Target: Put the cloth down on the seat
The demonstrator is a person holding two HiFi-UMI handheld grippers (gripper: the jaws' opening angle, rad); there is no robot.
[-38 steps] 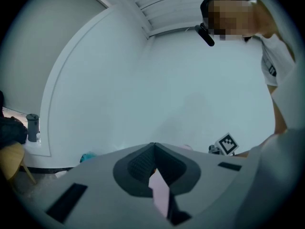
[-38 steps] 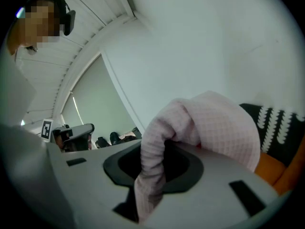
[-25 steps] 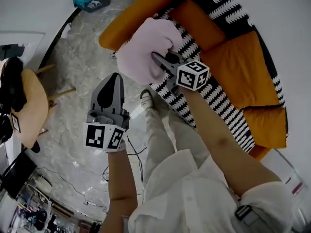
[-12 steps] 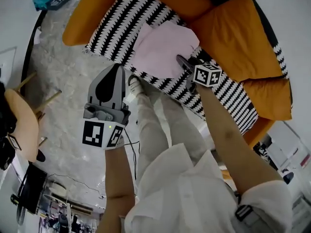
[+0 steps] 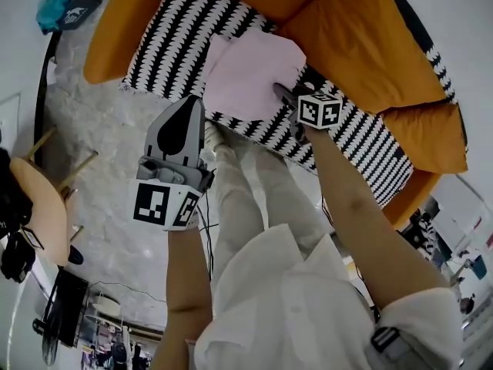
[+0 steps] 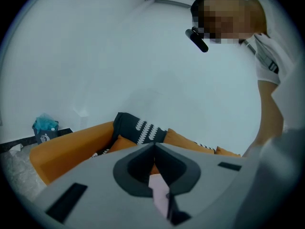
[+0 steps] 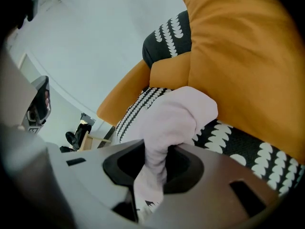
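Bright even light, strong fisheye distortion

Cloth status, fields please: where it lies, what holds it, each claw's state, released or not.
cloth: pink cloth, mostly spread on the seat
seat: black-and-white patterned seat, orange cushion behind it
held by: right gripper, claw shut on one edge of the cloth
other hand: left gripper, claw shut, empty, apart from the cloth
release: not yet done
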